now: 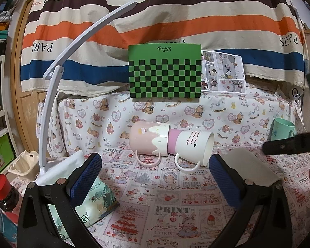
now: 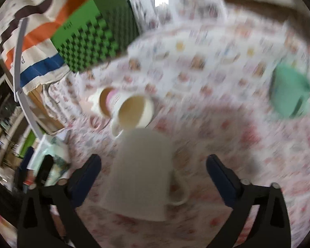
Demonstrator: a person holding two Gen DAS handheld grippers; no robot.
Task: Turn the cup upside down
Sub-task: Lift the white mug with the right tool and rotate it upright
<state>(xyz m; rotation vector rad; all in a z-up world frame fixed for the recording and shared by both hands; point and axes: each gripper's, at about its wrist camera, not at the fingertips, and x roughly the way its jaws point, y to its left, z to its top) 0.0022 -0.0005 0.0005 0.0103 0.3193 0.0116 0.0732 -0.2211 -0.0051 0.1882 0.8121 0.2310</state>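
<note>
Grey-white cup [image 2: 140, 175] looks already mouth-down just in front of the two nested mugs [image 1: 169, 142], so with our right gripper [image 2: 154, 171] and left gripper [image 1: 155, 175] both gaping empty, we'd back off gently.

Each tool, the left tool [image 1: 155, 177] and the right tool [image 2: 154, 177], has black angular plastic arms, blue dimpled rubber finger pads [image 1: 86, 177] and small silver screws.
</note>
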